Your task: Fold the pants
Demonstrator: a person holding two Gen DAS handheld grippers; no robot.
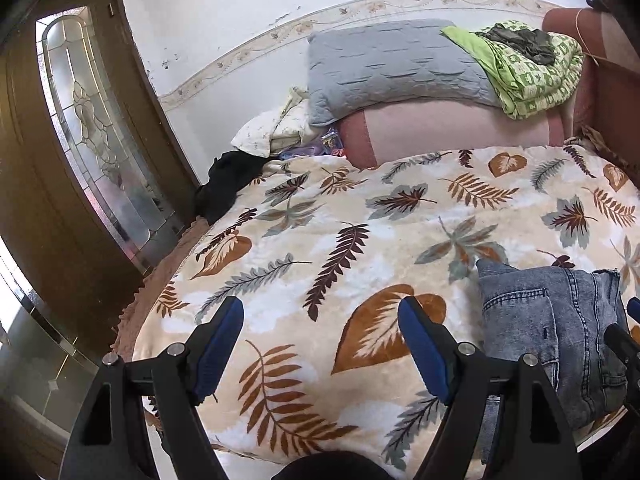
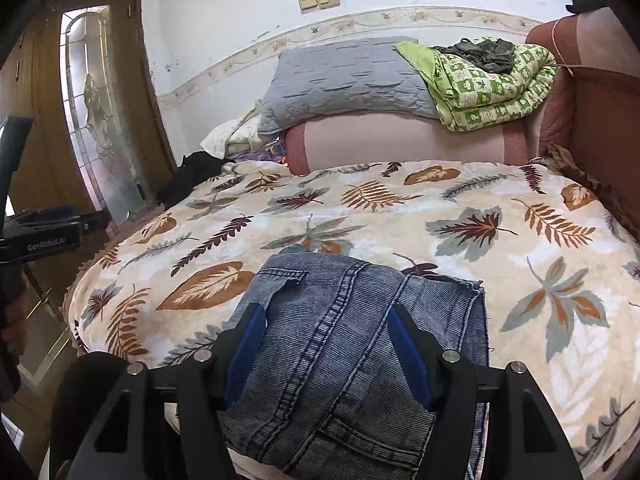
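Note:
The blue denim pants (image 2: 344,344) lie folded into a compact bundle on the leaf-patterned blanket (image 2: 460,216), near the bed's front edge. My right gripper (image 2: 326,314) hovers just over the bundle. Its blue pads (image 2: 248,344) stand apart, and the denim is wider than the gap between them. My left gripper (image 1: 320,308) is open over bare blanket to the left of the pants (image 1: 548,332), with nothing between its fingers. Part of the right gripper's finger (image 1: 618,338) shows at the pants' right side in the left wrist view.
At the head of the bed a grey pillow (image 2: 344,80) and a green patterned quilt (image 2: 488,84) rest on a pink bolster (image 2: 400,140). A black garment (image 2: 192,180) hangs at the far left corner. A wooden door with glass (image 2: 100,120) stands left of the bed.

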